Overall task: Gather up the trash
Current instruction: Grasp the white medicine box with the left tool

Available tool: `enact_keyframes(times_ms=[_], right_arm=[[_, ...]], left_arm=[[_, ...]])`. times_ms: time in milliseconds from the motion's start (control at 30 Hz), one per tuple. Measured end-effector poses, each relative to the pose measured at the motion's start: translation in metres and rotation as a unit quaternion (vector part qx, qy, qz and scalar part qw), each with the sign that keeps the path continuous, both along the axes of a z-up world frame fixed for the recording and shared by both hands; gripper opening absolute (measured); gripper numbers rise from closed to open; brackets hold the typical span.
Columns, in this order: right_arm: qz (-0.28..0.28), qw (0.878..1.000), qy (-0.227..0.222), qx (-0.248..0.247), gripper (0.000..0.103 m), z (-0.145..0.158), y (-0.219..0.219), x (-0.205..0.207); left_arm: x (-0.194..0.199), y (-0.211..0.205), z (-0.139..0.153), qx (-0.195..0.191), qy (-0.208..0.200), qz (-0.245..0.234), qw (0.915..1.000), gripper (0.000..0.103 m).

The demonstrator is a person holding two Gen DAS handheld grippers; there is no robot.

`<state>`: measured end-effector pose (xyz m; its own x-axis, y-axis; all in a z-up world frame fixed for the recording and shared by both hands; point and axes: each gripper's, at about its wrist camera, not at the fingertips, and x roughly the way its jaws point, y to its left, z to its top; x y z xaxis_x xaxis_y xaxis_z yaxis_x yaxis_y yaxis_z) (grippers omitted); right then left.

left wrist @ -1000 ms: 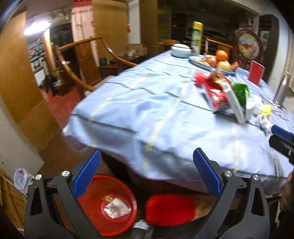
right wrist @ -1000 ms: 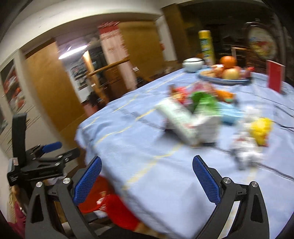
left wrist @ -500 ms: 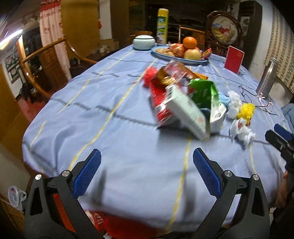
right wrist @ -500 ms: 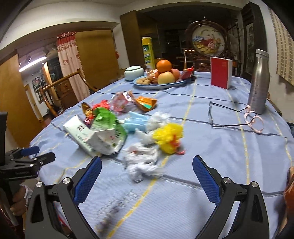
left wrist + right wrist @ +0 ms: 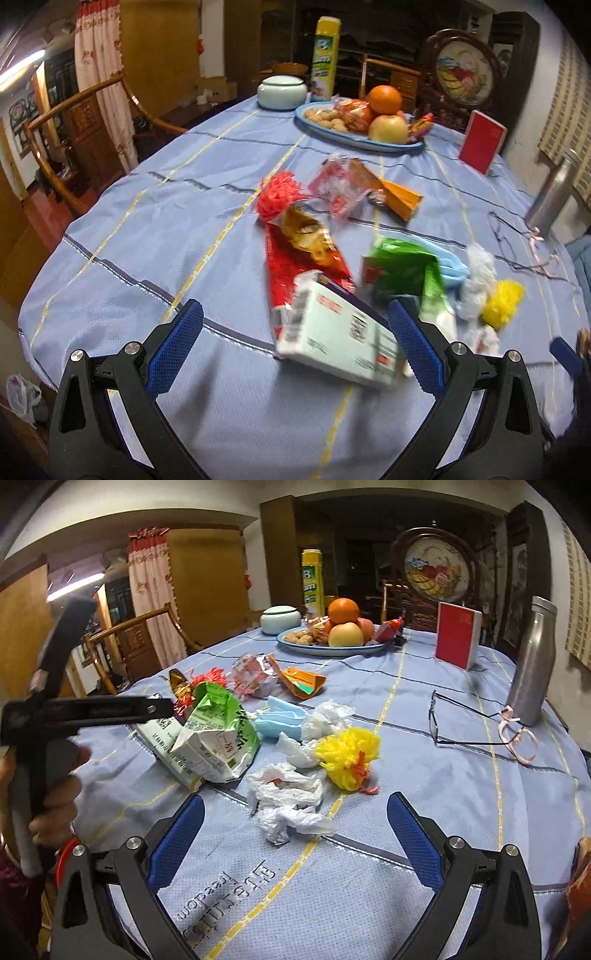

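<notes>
Centrally, the blue plate (image 5: 334,650) holds fruit (image 5: 343,610), nuts and wrapped snacks

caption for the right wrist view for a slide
Open right gripper above crumpled white plastic amid trash on a blue tablecloth.

cartons (image 5: 210,738) 2 | pompoms (image 5: 347,757) 3 | glasses (image 5: 458,720) 2 | claws (image 5: 295,845) 2
</notes>
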<state>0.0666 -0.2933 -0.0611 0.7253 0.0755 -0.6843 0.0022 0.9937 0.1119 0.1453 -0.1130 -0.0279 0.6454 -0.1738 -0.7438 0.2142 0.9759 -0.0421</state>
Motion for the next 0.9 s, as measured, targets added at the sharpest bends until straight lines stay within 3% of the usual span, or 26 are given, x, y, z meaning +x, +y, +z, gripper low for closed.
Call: enact_keyframes(times_ms=[300, 467, 533, 600, 733, 900], right_arm=[[-0.006, 1.000, -0.007, 0.027, 0.097, 0.002, -0.007, -0.003], [0.001, 1.000, -0.010, 0.011, 0.097, 0.002, -0.001, -0.004], [0.005, 1.000, -0.010, 0.004, 0.097, 0.002, 0.002, -0.005], [0.009, 1.000, -0.010, 0.000, 0.097, 0.002, 0.004, -0.005], [0.015, 1.000, -0.008, 0.003, 0.097, 0.003, 0.004, -0.006], [0.016, 1.000, -0.007, 0.014, 0.097, 0.002, 0.001, -0.005]], left_arm=[[-0.016, 0.089, -0.017, 0.024, 0.012, 0.097, 0.9949, 0.096], [-0.031, 0.130, -0.018, -0.049, 0.034, 0.126, 0.9902, 0.096], [-0.033, 0.128, -0.015, -0.082, 0.032, 0.113, 0.9898, 0.096], [-0.034, 0.117, -0.013, -0.085, 0.030, 0.089, 0.9920, 0.096], [-0.031, 0.069, -0.012, -0.015, 0.010, 0.009, 0.9998, 0.096], [-0.023, 0.026, -0.024, 0.058, -0.004, -0.080, 0.9951, 0.096]])
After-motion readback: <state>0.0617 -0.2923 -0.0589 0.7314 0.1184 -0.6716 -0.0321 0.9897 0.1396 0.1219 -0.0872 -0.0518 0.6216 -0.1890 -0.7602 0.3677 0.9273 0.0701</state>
